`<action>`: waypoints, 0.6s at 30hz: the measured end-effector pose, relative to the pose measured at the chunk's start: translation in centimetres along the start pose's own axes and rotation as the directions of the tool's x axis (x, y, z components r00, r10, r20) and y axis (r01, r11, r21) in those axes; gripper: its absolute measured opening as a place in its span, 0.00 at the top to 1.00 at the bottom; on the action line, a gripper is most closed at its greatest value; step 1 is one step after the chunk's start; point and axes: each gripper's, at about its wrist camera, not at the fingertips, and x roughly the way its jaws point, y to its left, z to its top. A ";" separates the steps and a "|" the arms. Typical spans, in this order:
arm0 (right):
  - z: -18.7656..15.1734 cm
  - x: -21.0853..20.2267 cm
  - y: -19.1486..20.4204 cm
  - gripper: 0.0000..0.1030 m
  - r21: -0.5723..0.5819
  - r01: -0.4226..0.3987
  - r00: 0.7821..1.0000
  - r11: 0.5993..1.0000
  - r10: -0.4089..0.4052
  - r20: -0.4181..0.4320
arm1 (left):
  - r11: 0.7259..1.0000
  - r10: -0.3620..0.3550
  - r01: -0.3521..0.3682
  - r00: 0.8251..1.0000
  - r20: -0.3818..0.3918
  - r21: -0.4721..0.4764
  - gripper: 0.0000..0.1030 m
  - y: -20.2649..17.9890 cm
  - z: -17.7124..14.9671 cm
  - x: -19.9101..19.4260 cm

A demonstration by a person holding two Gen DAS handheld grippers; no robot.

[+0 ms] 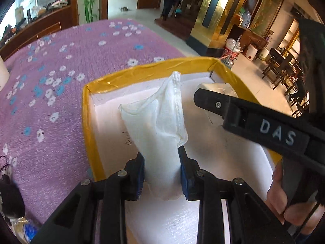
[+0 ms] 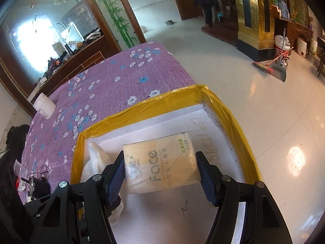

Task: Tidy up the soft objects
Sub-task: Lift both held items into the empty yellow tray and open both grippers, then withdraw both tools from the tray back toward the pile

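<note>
Left gripper (image 1: 161,172) is clamped on a white cloth (image 1: 160,126), blue pads pinching its lower part while the rest sticks up loosely past the fingertips, over the inside of the white foam box (image 1: 213,162) with yellow tape around its rim. Right gripper (image 2: 161,175) has a pack of Face tissues (image 2: 160,164) between its pads, both pads against the pack's sides, held over the same box (image 2: 215,134); in that view the white cloth (image 2: 95,156) shows at the box's left inner wall, just beside the pack. From the left wrist view the right gripper's black finger (image 1: 233,107), lettered DAS, crosses in from the right above the box, with the person's hand (image 1: 284,199) on its handle at the lower right. Box sits on the surface, which is covered by a purple floral cloth (image 2: 113,81), near its right edge by the tiled floor (image 2: 254,101). A white jar (image 2: 43,105) stands well apart at the far left of the surface.
</note>
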 end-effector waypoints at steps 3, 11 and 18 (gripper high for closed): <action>-0.1 0.7 -0.5 0.30 0.021 -0.015 1.000 1.000 0.015 -0.016 | 0.999 0.036 -0.036 0.999 0.014 0.007 0.62 0.0 0.6 0.0; -0.1 0.5 -0.4 0.27 0.004 -0.021 1.000 1.000 0.021 -0.014 | 0.999 0.035 -0.035 0.998 0.047 -0.001 0.43 0.5 0.5 -0.7; 0.2 -0.9 -0.6 0.20 0.005 0.038 0.999 0.999 -0.038 0.033 | 1.000 0.031 -0.031 0.992 0.122 -0.001 0.30 0.4 -0.2 -3.3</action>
